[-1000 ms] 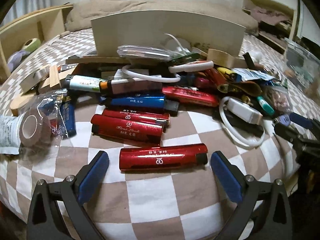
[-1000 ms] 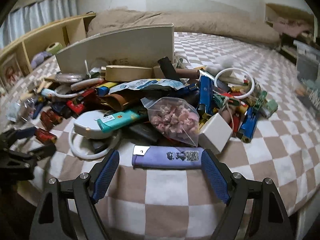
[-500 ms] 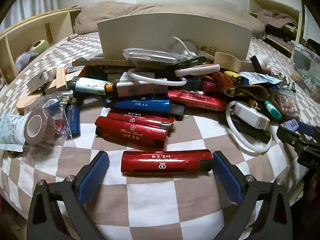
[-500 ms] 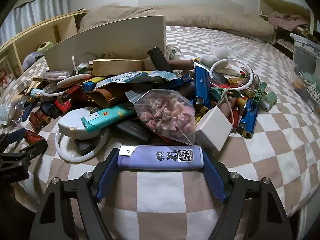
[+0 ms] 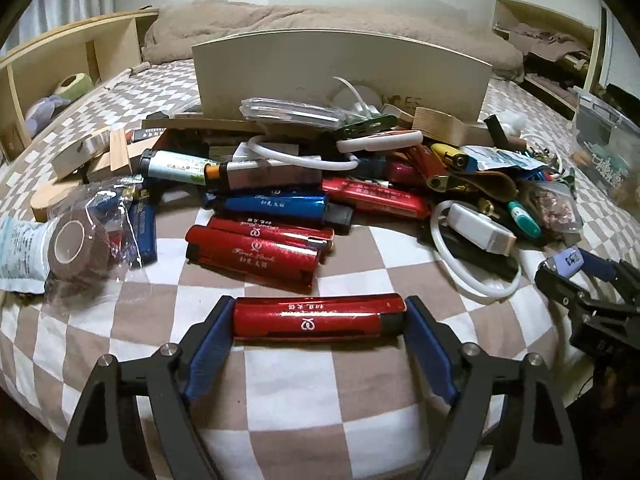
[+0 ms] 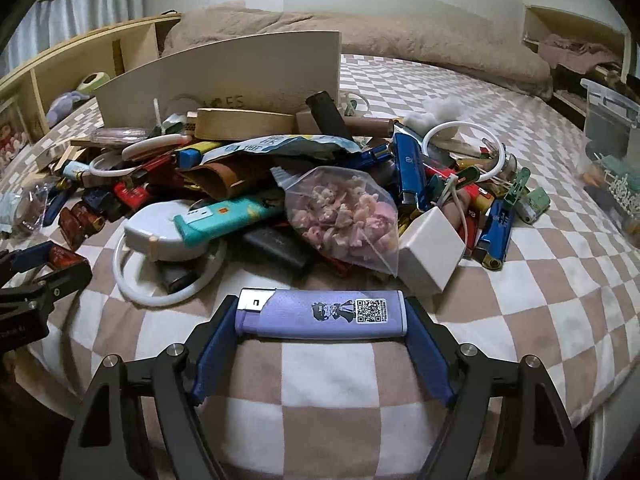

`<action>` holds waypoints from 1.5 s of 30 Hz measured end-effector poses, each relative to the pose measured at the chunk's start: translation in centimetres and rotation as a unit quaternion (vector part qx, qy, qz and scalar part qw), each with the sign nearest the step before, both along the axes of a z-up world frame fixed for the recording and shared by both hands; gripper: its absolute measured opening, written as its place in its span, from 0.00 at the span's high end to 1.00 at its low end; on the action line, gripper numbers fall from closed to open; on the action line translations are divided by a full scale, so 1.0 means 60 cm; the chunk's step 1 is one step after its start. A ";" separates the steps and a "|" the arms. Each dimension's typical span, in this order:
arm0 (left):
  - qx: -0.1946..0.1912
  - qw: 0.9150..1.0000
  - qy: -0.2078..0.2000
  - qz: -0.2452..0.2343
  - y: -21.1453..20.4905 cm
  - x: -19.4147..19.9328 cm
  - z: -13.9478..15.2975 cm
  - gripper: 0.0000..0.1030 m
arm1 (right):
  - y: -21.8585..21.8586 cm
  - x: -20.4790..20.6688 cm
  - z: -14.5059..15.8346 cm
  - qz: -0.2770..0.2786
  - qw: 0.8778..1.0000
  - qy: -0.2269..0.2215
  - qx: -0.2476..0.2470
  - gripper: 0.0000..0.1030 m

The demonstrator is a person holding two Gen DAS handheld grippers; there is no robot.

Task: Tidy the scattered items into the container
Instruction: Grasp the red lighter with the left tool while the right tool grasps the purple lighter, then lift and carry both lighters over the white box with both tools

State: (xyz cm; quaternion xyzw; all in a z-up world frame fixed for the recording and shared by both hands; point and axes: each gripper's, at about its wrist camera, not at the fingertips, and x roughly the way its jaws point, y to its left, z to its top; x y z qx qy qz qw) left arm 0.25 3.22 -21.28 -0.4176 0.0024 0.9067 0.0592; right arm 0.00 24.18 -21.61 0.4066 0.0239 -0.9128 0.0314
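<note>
A red lighter lies crosswise on the checked bedcover. My left gripper is closing on it, and its blue pads touch both ends. A purple lighter with a cartoon print and QR code sits lengthwise in my right gripper, whose pads press on both ends. Beyond both lies a heap of lighters, cables and small bags. A beige curved board stands behind the heap. A clear plastic bin stands at the far right.
More red lighters and a blue lighter lie just past the held red lighter. A tape roll in a bag lies to the left, a white cable loop to the right. A white box sits near the purple lighter. Wooden shelves line the left.
The left jaws have closed from wide apart onto the red lighter's ends. The right jaws drew in onto the purple lighter's ends. Neither hand has shifted much.
</note>
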 end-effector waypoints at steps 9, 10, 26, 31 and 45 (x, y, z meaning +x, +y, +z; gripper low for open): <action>0.033 0.999 -0.003 0.000 0.001 0.017 0.016 0.19 | -0.011 0.026 0.012 0.010 1.000 0.004 0.002 0.23; 0.036 0.999 -0.003 0.000 0.001 0.017 0.019 0.19 | -0.012 0.028 0.014 0.011 1.000 0.006 0.001 0.23; 0.059 0.995 0.086 -0.001 -0.009 0.033 0.150 0.19 | -0.037 0.045 0.150 0.039 0.993 0.102 -0.040 0.23; 0.060 0.992 0.109 -0.002 -0.012 0.044 0.192 0.19 | -0.060 0.057 0.200 0.059 0.989 0.131 -0.042 0.23; 0.070 0.985 0.156 -0.004 -0.037 0.078 0.311 0.19 | -0.097 0.089 0.298 0.091 0.980 0.171 -0.051 0.23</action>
